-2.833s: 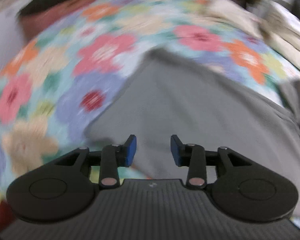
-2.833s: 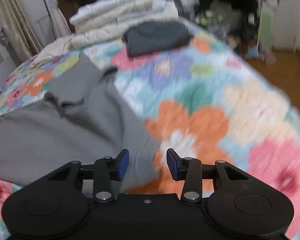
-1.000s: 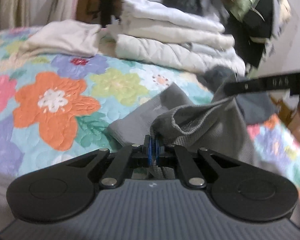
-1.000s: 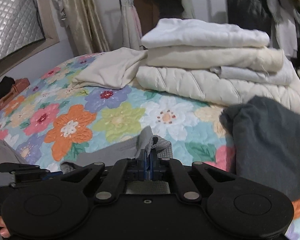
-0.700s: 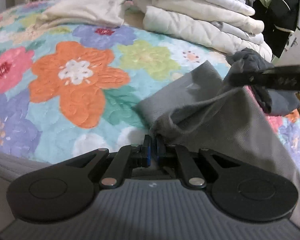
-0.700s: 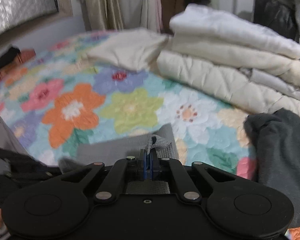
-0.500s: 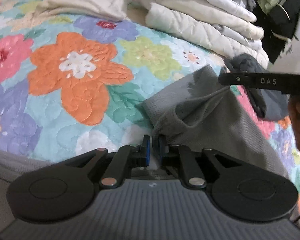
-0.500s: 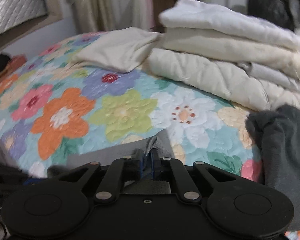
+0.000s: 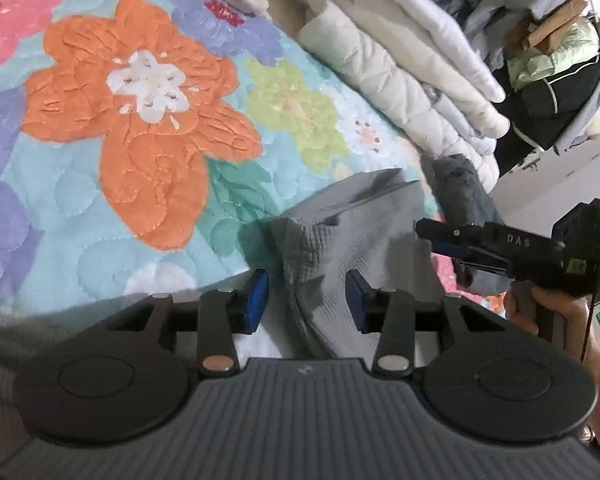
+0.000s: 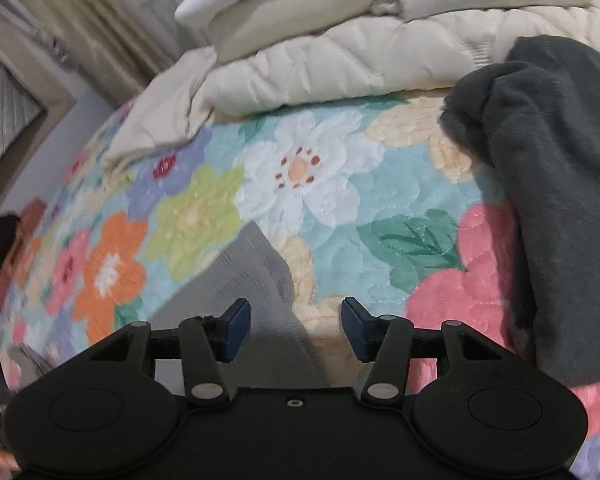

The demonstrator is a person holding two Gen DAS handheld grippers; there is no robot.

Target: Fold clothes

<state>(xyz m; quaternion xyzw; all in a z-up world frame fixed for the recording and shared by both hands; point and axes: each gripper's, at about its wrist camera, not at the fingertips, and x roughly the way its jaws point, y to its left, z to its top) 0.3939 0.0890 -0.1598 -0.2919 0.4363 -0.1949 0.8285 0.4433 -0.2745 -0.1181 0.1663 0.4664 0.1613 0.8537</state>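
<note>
The left hand-held gripper (image 9: 307, 295) is hovering with its fingers spread over a bunched fold of the gray garment (image 9: 356, 236), which is lying on the bed's floral quilt (image 9: 140, 92), and the right hand-held gripper (image 10: 296, 330) is likewise standing spread, gripping nothing, above the garment's corner. A stack of folded cream and white bedding (image 10: 380, 40) is sitting at the far side of the bed, with a dark gray garment (image 10: 560, 160) lying just in front of it and touching it. Beige curtains (image 10: 72, 12) are hanging beyond the bed, and a pile of clothes (image 9: 548, 40) is showing at the room's edge.
</note>
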